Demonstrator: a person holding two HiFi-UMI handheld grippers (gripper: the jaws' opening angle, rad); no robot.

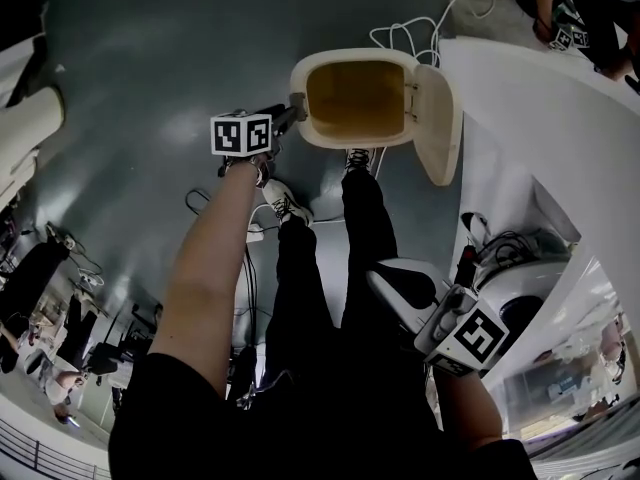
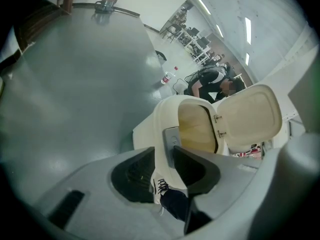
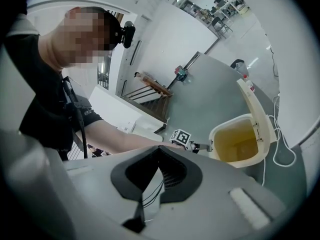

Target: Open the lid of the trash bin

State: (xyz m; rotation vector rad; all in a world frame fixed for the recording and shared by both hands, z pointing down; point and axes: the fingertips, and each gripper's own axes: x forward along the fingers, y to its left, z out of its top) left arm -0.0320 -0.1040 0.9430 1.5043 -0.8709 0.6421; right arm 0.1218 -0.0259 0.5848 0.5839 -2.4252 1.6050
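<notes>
At the left of the head view, the left gripper (image 1: 291, 111) is held out at the end of a stretched forearm (image 1: 215, 258). Its jaws are set wide apart. In the left gripper view the front rim of the trash bin (image 2: 165, 109) is seen between them, and a grey latch button (image 2: 171, 142) lies just beside the right jaw. It cannot be told whether the pads touch the rim, but no firm grip is seen.

The trash bin stands on the grey floor (image 1: 150, 58), directly ahead of this gripper and just above the person's feet in the head view. Its mouth is uncovered and the yellowish inside is shown.

Further right, the lid (image 1: 438, 118) is already raised. It stands nearly upright on its hinge (image 1: 411, 98), at the side of the bin far from the left gripper, so it swings away from that gripper. Its long axis runs along the rim on the hinge side.

At the lower right, the right gripper (image 3: 159, 147) is kept low beside the person's legs and well apart from the bin. Its jaw tips are pressed together and nothing is held between them.

The left hand is clearly the nearer one. The opening is judged to be done, so only a withdrawal from the rim appears to remain.
</notes>
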